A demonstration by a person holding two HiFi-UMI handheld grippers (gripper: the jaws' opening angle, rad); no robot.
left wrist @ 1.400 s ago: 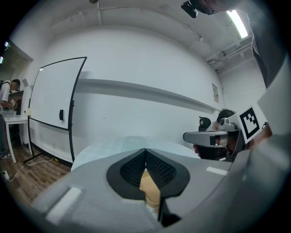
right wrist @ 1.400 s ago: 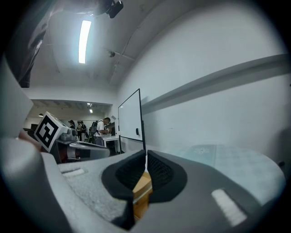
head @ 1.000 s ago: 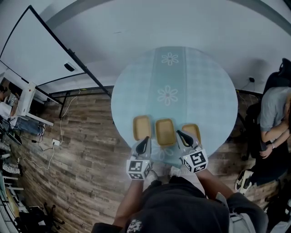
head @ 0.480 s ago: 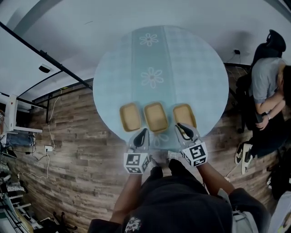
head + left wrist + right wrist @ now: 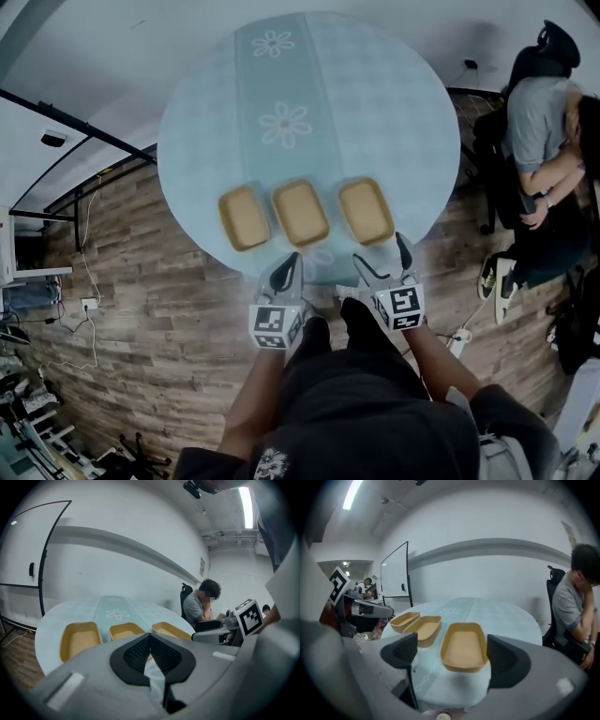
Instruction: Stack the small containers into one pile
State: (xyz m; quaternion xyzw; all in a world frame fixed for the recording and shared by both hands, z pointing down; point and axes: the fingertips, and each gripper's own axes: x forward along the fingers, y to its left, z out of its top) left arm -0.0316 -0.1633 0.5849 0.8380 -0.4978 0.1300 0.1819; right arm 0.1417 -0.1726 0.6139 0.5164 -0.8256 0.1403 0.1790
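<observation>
Three shallow tan containers stand in a row near the round table's front edge [image 5: 375,103]: the left container [image 5: 244,217], the middle container [image 5: 300,212] and the right container [image 5: 366,211]. My left gripper [image 5: 289,270] hovers at the table's edge just short of the middle one, jaws shut and empty. My right gripper [image 5: 382,260] is just short of the right container [image 5: 463,646]; its jaws are opening, and that container lies ahead between the fingers, untouched. In the left gripper view the three containers [image 5: 124,631] sit beyond the shut jaws.
The table wears a pale blue cloth with a flowered runner [image 5: 281,122]. A person [image 5: 544,122] sits on a chair beside the table's right side. A whiteboard on a stand [image 5: 396,576] is off to the left. Wooden floor with cables [image 5: 89,309] surrounds the table.
My right gripper's jaws have spread from shut to wide apart. Both grippers have stayed at the table's front edge while the head view shifted. The containers have not moved.
</observation>
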